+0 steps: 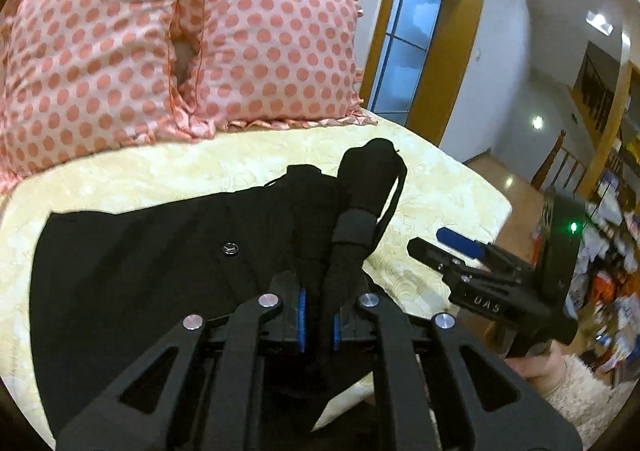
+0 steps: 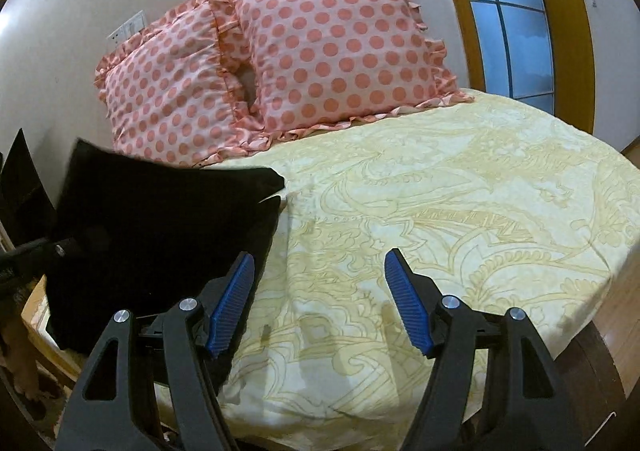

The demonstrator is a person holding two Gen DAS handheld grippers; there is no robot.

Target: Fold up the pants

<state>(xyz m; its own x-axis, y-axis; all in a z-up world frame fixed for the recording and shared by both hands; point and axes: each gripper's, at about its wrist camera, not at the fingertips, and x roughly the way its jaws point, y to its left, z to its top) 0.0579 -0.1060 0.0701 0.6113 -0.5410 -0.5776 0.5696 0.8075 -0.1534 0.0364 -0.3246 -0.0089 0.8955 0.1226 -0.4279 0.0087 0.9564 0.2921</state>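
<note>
Bedroom, yellow patterned bedspread (image 2: 460,187), two polka-dot pillows (image 1: 180,47) | black pants (image 1: 160,251) on near bed edge | our left gripper (image 1: 318,327) clamps a bunched strip of them | right gripper (image 2: 320,303) wide, empty | advice: lay flat, align edges.

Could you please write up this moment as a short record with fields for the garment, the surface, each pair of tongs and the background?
garment: black pants, spread on the bed, one bunched end lifted
surface: bed with pale yellow patterned sheet
left tongs: shut on a bunch of the pants
right tongs: open, nothing between them, over the sheet beside the pants
background: two pink dotted pillows by the wall
</note>
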